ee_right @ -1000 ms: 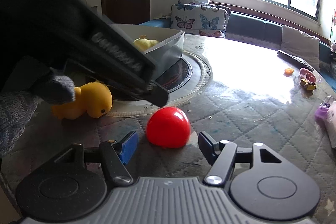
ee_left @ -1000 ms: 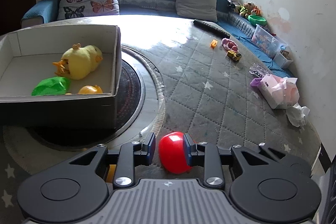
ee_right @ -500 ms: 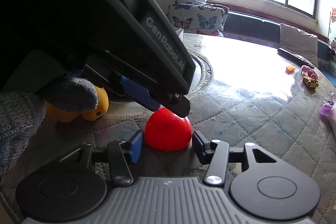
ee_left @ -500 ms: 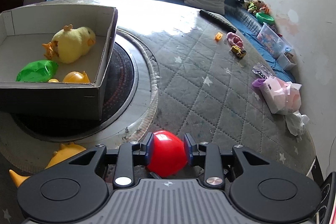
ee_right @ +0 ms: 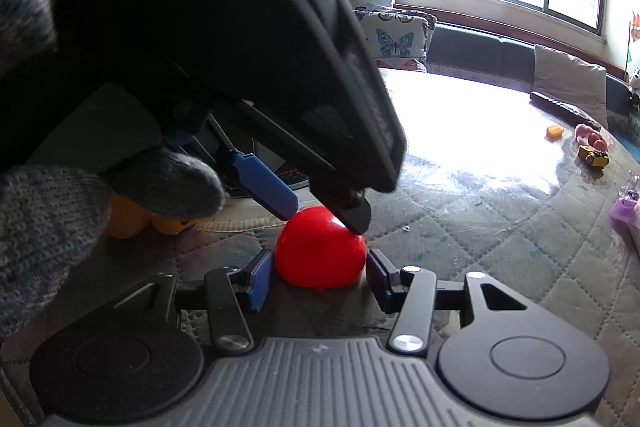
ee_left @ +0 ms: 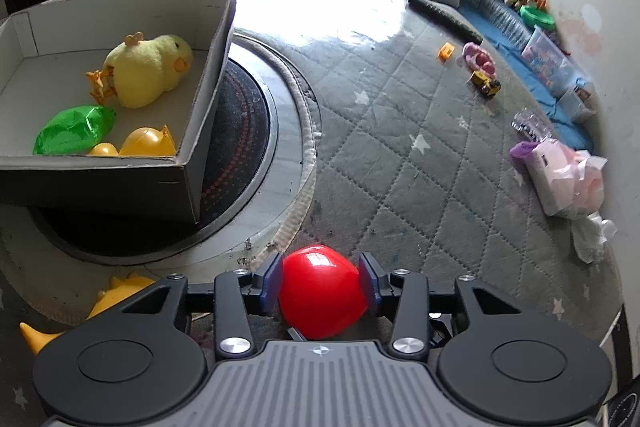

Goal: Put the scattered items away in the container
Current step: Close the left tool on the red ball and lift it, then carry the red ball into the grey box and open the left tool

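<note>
No readable writing showed. Both the left tongs (ee_left: 322, 281) and right tongs (ee_right: 320, 273) pinched the red ball (ee_left: 322, 297) on the near bench (ee_left: 420, 187), right of the box (ee_left: 120, 183).

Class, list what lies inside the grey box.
Inside the grey box: a yellow plush chick, a green toy and a yellow duck, partly hidden by the near wall.

Yellow duck (ee_left: 96, 307) partly hidden behind left gripper (ee_left: 322, 283) body. Box (ee_left: 188, 183) cut off by left edge. Small toys (ee_left: 478, 57) too small to be identified.
</note>
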{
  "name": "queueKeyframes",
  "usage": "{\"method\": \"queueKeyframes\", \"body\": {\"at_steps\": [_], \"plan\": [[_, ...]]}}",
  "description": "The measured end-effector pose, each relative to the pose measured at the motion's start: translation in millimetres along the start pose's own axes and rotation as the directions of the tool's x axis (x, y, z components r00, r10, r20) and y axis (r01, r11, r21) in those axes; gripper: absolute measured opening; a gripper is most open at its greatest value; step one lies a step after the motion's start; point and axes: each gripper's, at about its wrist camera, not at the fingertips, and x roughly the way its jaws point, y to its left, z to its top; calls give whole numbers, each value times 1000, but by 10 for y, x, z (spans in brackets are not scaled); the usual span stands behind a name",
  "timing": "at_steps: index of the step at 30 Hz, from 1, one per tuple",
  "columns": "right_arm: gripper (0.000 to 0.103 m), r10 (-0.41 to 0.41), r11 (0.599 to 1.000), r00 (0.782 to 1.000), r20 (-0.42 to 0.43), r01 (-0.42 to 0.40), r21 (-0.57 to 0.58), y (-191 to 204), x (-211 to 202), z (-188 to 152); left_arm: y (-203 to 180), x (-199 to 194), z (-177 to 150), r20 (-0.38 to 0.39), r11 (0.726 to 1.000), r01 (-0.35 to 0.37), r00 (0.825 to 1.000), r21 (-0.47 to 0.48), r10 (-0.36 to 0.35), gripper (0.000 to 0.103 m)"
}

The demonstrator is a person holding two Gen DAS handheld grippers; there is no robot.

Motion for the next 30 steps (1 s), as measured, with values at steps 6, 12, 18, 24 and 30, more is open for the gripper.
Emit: {"method": "queueKeyframes", "body": {"at_steps": [6,12,18,24,30], "plan": [[51,2,1000,1000,4,-2,5,-26,22,14,-18,104,36,-34,1000,-22,999,-10,22,54],[51,5,1000,1000,12,-5,8,-14,-4,6,11,81,32,-32,1000,-11,999,-23,10,54],[51,0,1000,999,33,0,-15,48,-105,41,37,-54,18,-4,999,13,1000,-37,-13,54],[51,-3,998,993,115,10,-57,138,-242,302,65,-409,151,103,999,20,995,-25,-17,54],[51,35,993,981,191,-12,-118,305,-183,651,278,-702,366,202,999,-17,979,-43,25,54]]}}
